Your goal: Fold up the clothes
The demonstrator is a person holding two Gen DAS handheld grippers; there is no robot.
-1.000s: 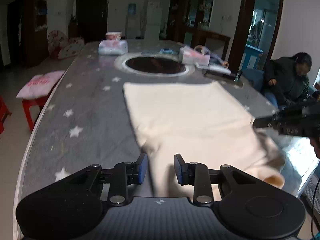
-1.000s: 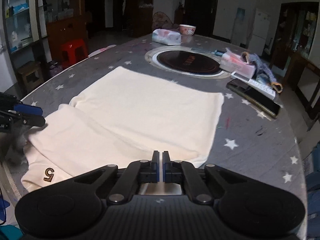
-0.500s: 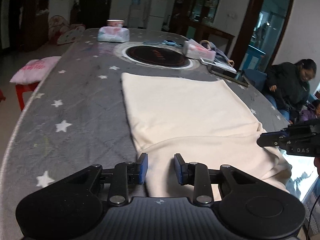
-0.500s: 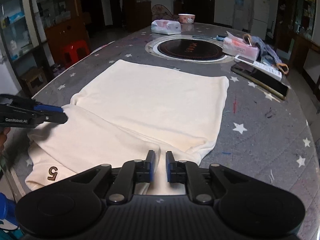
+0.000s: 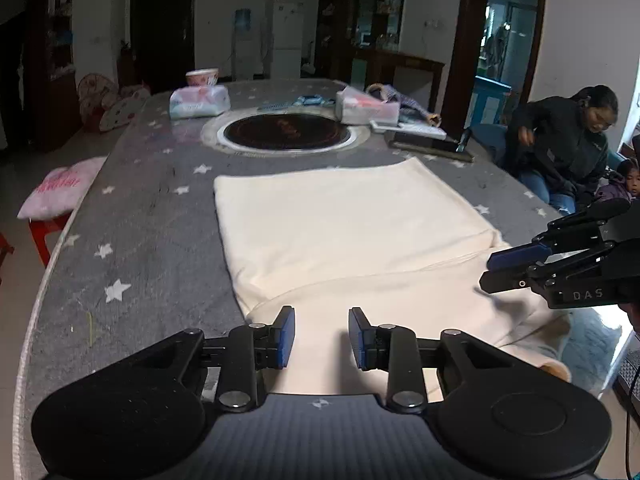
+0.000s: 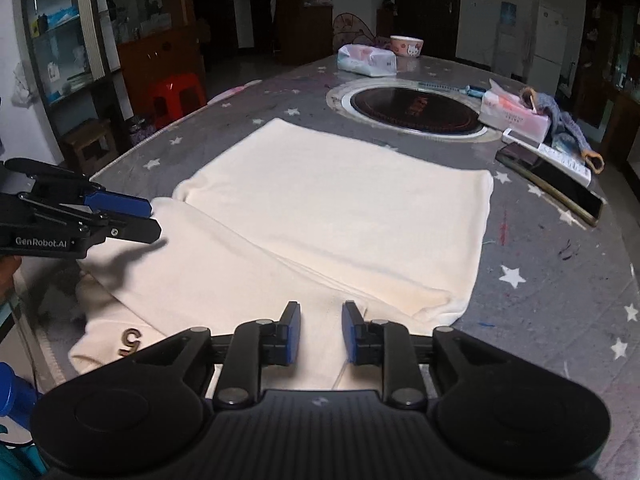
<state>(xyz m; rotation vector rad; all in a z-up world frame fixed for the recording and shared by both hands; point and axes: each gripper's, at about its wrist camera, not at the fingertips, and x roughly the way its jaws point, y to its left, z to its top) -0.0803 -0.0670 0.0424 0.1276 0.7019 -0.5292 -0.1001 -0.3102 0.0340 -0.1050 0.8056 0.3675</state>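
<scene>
Garment: we see the cream garment (image 6: 328,216) spread on the grey star-print table (image 5: 152,232), filling the centre of both views. Its far part lies flat with a squared far edge. Its near part is a layer lapped over that, with a diagonal edge running toward the lower middle of the right wrist view.
Mark: a brown number 5 (image 6: 131,339) sits on the corner at lower left of the right wrist view, near the table's edge.
Left gripper: our left gripper (image 5: 321,338) has its jaws parted by a clear gap with nothing between them. It hovers over the near layer at bottom centre of its own view.
Right gripper: our right gripper (image 6: 321,334) is likewise parted and holds nothing. It is poised over the near edge of the cloth at bottom centre.
Step in hand: we judge this a pause between folds. One lap already lies in place and both tools are free above it.
What we cannot settle: whether this lap is the last fold wanted or a middle one.
Next move, if another fold is due: each gripper would need to close on a near corner or edge, taking every layer together. They would then carry it evenly toward the far edge so the layers stay square.
Bystanders: the hotplate ring (image 5: 286,134) and a phone (image 6: 552,188) lie beyond the cloth.
</scene>
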